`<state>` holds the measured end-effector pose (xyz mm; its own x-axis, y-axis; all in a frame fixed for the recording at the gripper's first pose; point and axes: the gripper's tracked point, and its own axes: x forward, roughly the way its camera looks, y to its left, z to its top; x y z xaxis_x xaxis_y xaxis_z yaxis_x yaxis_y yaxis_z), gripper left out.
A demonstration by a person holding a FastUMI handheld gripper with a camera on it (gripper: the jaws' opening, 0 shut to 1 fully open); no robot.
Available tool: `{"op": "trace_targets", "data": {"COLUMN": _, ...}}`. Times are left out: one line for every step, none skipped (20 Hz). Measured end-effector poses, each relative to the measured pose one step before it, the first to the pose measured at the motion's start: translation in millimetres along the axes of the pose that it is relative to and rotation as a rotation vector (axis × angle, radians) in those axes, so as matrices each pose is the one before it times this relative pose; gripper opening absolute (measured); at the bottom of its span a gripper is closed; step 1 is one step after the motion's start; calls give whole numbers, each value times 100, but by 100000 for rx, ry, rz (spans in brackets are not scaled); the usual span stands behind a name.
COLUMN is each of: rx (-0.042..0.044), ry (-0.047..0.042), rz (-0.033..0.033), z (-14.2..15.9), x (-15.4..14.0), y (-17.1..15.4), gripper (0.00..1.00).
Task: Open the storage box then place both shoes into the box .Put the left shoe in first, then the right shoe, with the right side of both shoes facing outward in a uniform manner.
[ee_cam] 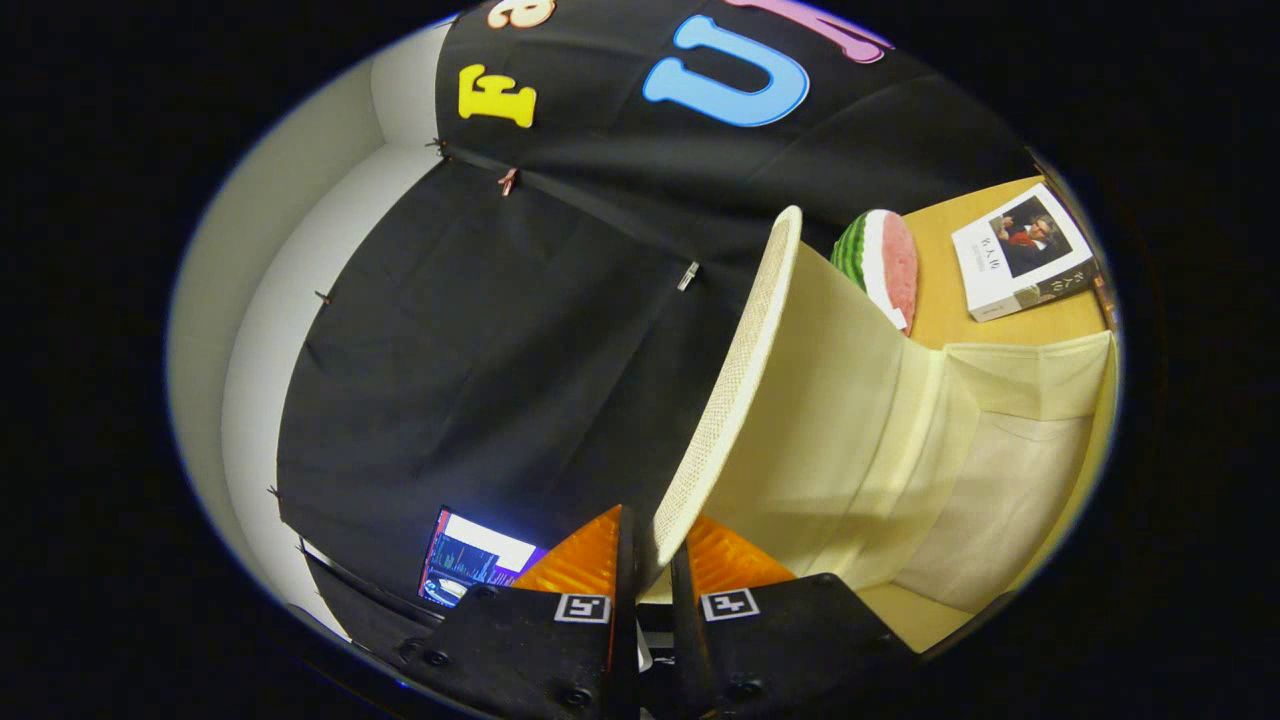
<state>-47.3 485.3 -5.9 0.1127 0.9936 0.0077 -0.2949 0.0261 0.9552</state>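
Observation:
My gripper is shut on the lid of the cream fabric storage box. Both fingers pinch the lid's woven edge, which runs up and away from between them. The lid stands lifted and tilted, and its pale inner face shows to the right of the fingers. Beyond the lid the box's open inside with its cream fabric walls is in sight. The whole view is rolled to one side.
Past the box, on the wooden table, a watermelon-slice cushion stands next to a white book. A lit screen sits low by the left finger, beneath the black cloth wall.

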Motion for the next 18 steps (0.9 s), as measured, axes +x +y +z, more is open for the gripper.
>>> {"op": "trace_targets", "data": {"rx": 171, "ry": 1370, "rz": 316, "z": -306, "x": 1172, "y": 295, "gripper": 19}}
{"op": "trace_targets", "data": {"rx": 562, "ry": 1532, "rz": 6, "z": -363, "x": 1083, "y": 228, "gripper": 36}}
{"op": "trace_targets", "data": {"rx": 799, "ry": 1519, "rz": -148, "z": -421, "x": 884, "y": 86, "gripper": 37}}
{"op": "trace_targets", "data": {"rx": 1926, "ry": 1883, "rz": 1314, "z": -490, "x": 698, "y": 258, "gripper": 52}}
{"op": "trace_targets", "data": {"rx": 2585, "ry": 1309, "rz": 4734, "z": -354, "x": 162, "y": 981, "gripper": 67}}
{"op": "trace_targets", "data": {"rx": 1890, "ry": -22, "rz": 2992, "z": -264, "x": 119, "y": 638, "gripper": 84}}
{"op": "trace_targets", "data": {"rx": 164, "ry": -1244, "rz": 598, "z": 69, "x": 119, "y": 98, "gripper": 90}}
{"op": "trace_targets", "data": {"rx": -1429, "ry": -1829, "rz": -774, "z": 248, "x": -102, "y": -395, "gripper": 96}}
{"op": "trace_targets", "data": {"rx": -1580, "ry": -1809, "rz": -1849, "z": 509, "x": -563, "y": -529, "gripper": 96}}
{"op": "trace_targets", "data": {"rx": -1538, "ry": -1995, "rz": -2058, "z": 526, "x": -504, "y": -468, "gripper": 96}}
{"op": "trace_targets", "data": {"rx": -2302, "ry": -2831, "rz": -2424, "z": 499, "x": -950, "y": -450, "gripper": 96}}
{"op": "trace_targets", "data": {"rx": -3405, "ry": -3713, "rz": -3072, "z": 744, "x": -1070, "y": -726, "gripper": 96}}
{"op": "trace_targets", "data": {"rx": -4159, "ry": -3743, "rz": -3585, "z": 548, "x": -1308, "y": -766, "gripper": 96}}
{"op": "trace_targets", "data": {"rx": -4536, "ry": -3977, "rz": -3880, "z": 599, "x": -1284, "y": -809, "gripper": 96}}
{"op": "trace_targets", "data": {"rx": -4722, "ry": -3699, "rz": -4018, "z": 696, "x": -1348, "y": -841, "gripper": 96}}
{"op": "trace_targets", "data": {"rx": -4550, "ry": -2378, "rz": -4659, "z": 406, "x": -1325, "y": -1022, "gripper": 96}}
{"op": "trace_targets", "data": {"rx": -4847, "ry": -1235, "rz": -5185, "z": 7, "x": -1562, "y": -1192, "gripper": 96}}
{"op": "trace_targets", "data": {"rx": -5200, "ry": -1416, "rz": -5237, "z": 180, "x": -1558, "y": -1218, "gripper": 96}}
